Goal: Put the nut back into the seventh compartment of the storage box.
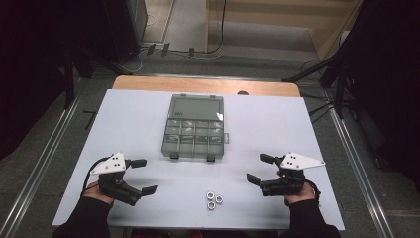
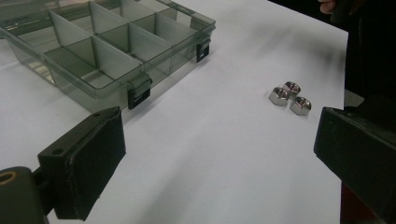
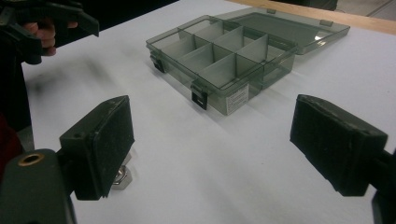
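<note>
In the high view, three metal nuts (image 1: 214, 200) lie in a tight cluster, touching one another, low in the frame just right of centre, on the white table (image 1: 133, 124). They sit between the two grippers: the left gripper (image 1: 143, 176) is at the lower left with its jaws wide apart and nothing between them, and the right gripper (image 1: 260, 168) is at the lower right, jaws equally wide and empty. Both are apart from the nuts, the right one a little closer.

In the left gripper view the nuts (image 2: 289, 98) show at right of centre, beyond the jaws: shiny silver hexagons with a round bore.

In the right gripper view one nut (image 3: 122, 177) peeks out at lower left, partly hidden behind the left jaw.

Farther up the high view, at centre, stands an open smoky-clear compartment box (image 1: 194, 134), its lid folded back toward the top, with dividers and two dark latches on its near edge.
</note>
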Motion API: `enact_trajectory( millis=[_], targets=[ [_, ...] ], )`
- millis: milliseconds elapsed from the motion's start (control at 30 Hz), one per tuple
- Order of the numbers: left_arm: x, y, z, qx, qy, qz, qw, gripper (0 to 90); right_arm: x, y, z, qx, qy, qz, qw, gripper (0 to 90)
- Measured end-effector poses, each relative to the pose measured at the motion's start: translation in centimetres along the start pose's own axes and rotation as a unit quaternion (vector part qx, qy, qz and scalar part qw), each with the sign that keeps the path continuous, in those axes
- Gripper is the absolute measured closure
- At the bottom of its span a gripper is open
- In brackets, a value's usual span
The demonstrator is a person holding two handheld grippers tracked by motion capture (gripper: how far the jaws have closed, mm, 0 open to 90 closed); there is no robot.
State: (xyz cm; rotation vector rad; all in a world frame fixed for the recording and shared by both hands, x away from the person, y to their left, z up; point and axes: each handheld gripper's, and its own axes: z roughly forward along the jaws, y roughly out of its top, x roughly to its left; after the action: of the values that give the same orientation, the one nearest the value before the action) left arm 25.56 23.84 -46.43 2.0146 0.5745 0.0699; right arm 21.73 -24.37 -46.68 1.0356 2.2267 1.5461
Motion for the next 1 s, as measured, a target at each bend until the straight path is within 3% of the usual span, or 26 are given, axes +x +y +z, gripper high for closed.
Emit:
enact_trajectory(
  millis=[133, 233, 467, 633, 733, 767, 800, 833, 900, 967, 1000],
  targets=[
    [0.01, 0.02, -0.02, -0.002, 0.001, 0.0, 1.0, 2.2, -0.09, -0.06, -0.08, 0.002, 0.001, 0.005, 1.0, 14.1],
    [0.04, 0.03, -0.06, 0.001, 0.003, 0.0, 1.0, 2.2, -0.05, -0.09, -0.01, 0.004, 0.016, 0.005, 0.9999, 14.1],
    [0.0, 0.03, 0.02, 0.0, 0.0, -0.001, 1.0, 2.2, 0.21, -0.06, 0.32, 0.008, 0.007, -0.01, 0.9999, 13.9],
    [0.02, 0.02, -0.02, 0.008, 0.007, 0.005, 0.9999, 2.3, 0.25, -0.04, 0.4, 0.044, 0.002, -0.002, 0.999, 13.8],
    [0.1, 0.02, 0.02, 0.013, 0.017, -0.001, 0.9998, 2.3, 0.31, -0.08, 0.59, 0.064, -0.001, -0.009, 0.9979, 13.9],
    [0.1, 0.04, -0.02, 0.013, 0.017, -0.002, 0.9998, 2.2, 0.33, -0.13, 0.67, 0.086, 0.001, -0.005, 0.9963, 13.9],
    [0.1, 0.04, -0.02, 0.013, 0.017, -0.002, 0.9998, 2.2, 0.33, -0.13, 0.67, 0.086, 0.001, -0.005, 0.9963, 13.9],
    [0.12, 0.01, -0.04, 0.016, 0.019, -0.004, 0.9997, 2.2, 0.39, -0.23, 0.63, 0.101, -0.007, -0.024, 0.9946, 13.8],
    [0.16, -0.01, -0.09, 0.02, 0.019, -0.006, 0.9996, 2.3, 0.4, -0.27, 0.62, 0.105, -0.013, -0.026, 0.9941, 13.8],
    [0.21, -0.04, -0.11, 0.021, 0.018, -0.009, 0.9996, 2.2, 0.17, -0.4, 0.71, 0.118, -0.046, -0.007, 0.9919, 14.0],
    [0.23, -0.01, -0.16, 0.023, 0.02, -0.008, 0.9995, 2.2, 0.06, -0.48, 0.73, 0.122, -0.049, -0.003, 0.9914, 13.9]
  ],
)
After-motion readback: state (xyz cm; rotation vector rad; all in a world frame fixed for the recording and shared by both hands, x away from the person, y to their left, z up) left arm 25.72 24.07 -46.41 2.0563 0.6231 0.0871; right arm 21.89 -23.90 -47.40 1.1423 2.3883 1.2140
